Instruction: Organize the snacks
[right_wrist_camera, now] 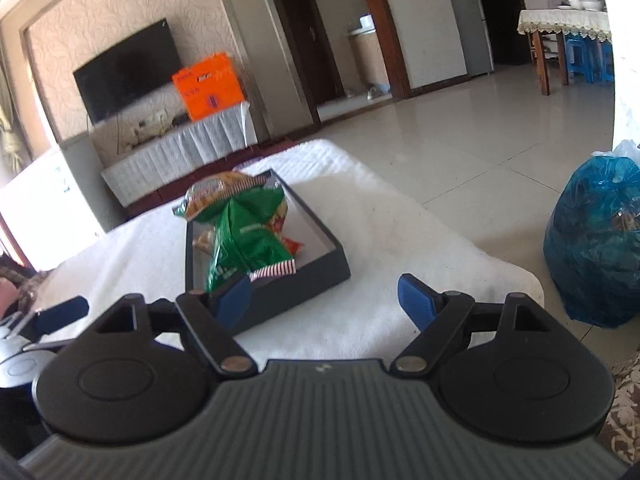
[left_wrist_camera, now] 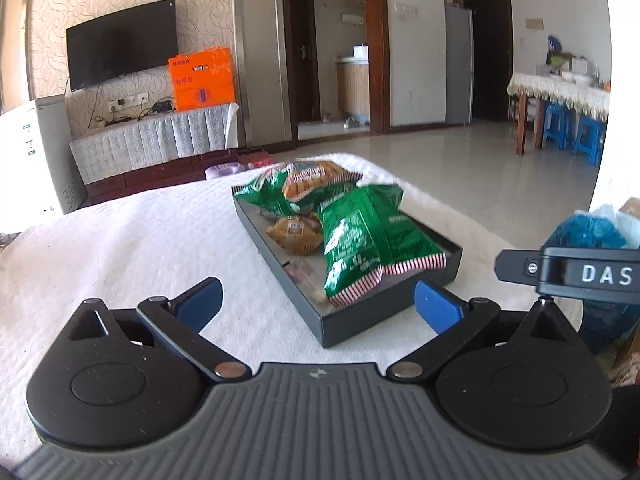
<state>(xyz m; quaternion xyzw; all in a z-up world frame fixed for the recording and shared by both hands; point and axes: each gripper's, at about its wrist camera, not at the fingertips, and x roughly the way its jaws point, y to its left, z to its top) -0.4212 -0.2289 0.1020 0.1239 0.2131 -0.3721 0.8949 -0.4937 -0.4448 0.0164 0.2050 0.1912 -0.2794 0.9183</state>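
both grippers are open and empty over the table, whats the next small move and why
Probably ease the left hand-held gripper forward and close on the front green snack bag. Its striped end overhangs the near wall of the black tray, so tucking it inside looks like the remaining tidy-up. The right hand-held gripper is also open and empty.

One black tray [left_wrist_camera: 362, 322] on one white cloth [left_wrist_camera: 132, 236]. In the tray — two green snack bags [left_wrist_camera: 360, 240], one orange-labelled packet [left_wrist_camera: 316, 178], one small tan wrapped snack [left_wrist_camera: 294, 232]; smaller items beneath are too hidden to count. One blue plastic bag [right_wrist_camera: 592, 248] — on the floor. Two blue stools [left_wrist_camera: 572, 130]. One television [left_wrist_camera: 120, 42]. One orange box [left_wrist_camera: 202, 78].
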